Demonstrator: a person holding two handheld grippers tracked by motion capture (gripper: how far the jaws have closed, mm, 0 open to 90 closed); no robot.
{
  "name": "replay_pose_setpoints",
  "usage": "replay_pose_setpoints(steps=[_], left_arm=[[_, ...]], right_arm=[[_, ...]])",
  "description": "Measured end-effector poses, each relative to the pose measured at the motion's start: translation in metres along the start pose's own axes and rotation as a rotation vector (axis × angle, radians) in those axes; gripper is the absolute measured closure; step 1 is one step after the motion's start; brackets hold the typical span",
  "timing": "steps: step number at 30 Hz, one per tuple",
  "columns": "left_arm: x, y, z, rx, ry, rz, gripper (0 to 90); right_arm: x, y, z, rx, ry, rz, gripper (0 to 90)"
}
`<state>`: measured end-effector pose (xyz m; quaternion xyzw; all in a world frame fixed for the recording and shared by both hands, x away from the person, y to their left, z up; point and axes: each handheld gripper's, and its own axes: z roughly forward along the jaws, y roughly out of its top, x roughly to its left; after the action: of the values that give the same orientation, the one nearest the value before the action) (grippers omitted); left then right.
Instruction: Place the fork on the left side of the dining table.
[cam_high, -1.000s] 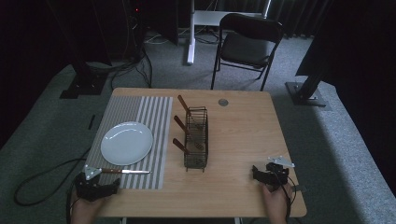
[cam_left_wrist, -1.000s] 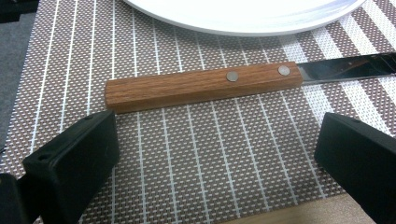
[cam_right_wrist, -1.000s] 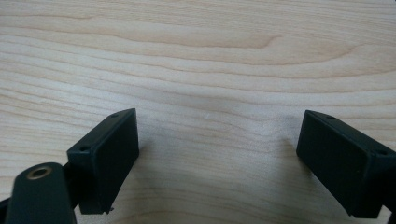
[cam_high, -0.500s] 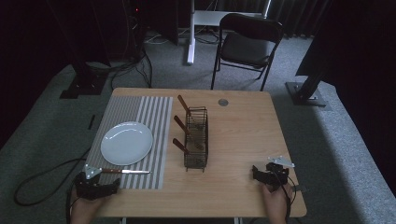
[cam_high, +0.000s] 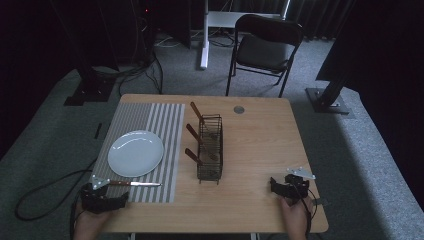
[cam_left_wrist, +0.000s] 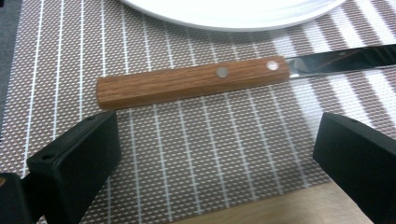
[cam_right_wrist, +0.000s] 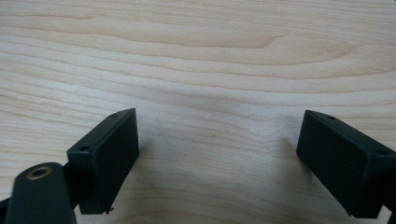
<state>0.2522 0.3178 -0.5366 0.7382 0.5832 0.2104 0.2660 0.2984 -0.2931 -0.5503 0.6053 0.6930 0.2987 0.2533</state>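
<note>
The table knife (cam_left_wrist: 243, 74) lies flat on the striped placemat (cam_high: 150, 125), at the mat's near edge, just in front of the white plate (cam_high: 135, 153) and apart from its rim. Its long axis runs across the table, parallel to the near edge: the wooden handle (cam_left_wrist: 187, 81), fixed with two metal rivets, points toward the table's left side, and the steel blade (cam_left_wrist: 345, 59) points toward the wire cutlery basket (cam_high: 210, 148). The left gripper (cam_high: 103, 199) rests on the table directly in front of the handle; its jaws are spread wide, one on each side of the handle's length, and touch nothing. The plate holds nothing. The wire cutlery basket stands near the centre of the wooden table (cam_high: 260, 145), just right of the placemat, and holds three wooden-handled utensils (cam_high: 196, 135) whose handles lean out toward the left; their working ends cannot be identified. The right gripper (cam_high: 289, 188) rests on bare wood near the table's front right corner, well apart from the basket, with its jaws spread wide and nothing between them.
</note>
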Motion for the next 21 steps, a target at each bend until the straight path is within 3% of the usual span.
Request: replay_pose_setpoints(steps=[3, 5, 8, 15, 21], left_arm=[[-0.002, 0.003, -0.003, -0.004, -0.018, 0.008, 1.1], [-0.004, 0.005, -0.004, -0.003, -0.058, 0.016, 2.1], [-0.009, 0.009, -0.006, -0.006, -0.071, 0.037, 2.9], [-0.015, 0.018, -0.007, -0.018, -0.134, 0.032, 3.0], [-0.023, 0.028, -0.009, -0.032, -0.150, 0.062, 3.0]], right_arm=[[0.000, 0.000, 0.000, 0.000, 0.000, 0.000, 12.5], [0.000, 0.000, 0.000, 0.000, 0.000, 0.000, 12.6], [0.000, 0.000, 0.000, 0.000, 0.000, 0.000, 12.5], [0.000, 0.000, 0.000, 0.000, 0.000, 0.000, 12.6], [0.000, 0.000, 0.000, 0.000, 0.000, 0.000, 12.6]])
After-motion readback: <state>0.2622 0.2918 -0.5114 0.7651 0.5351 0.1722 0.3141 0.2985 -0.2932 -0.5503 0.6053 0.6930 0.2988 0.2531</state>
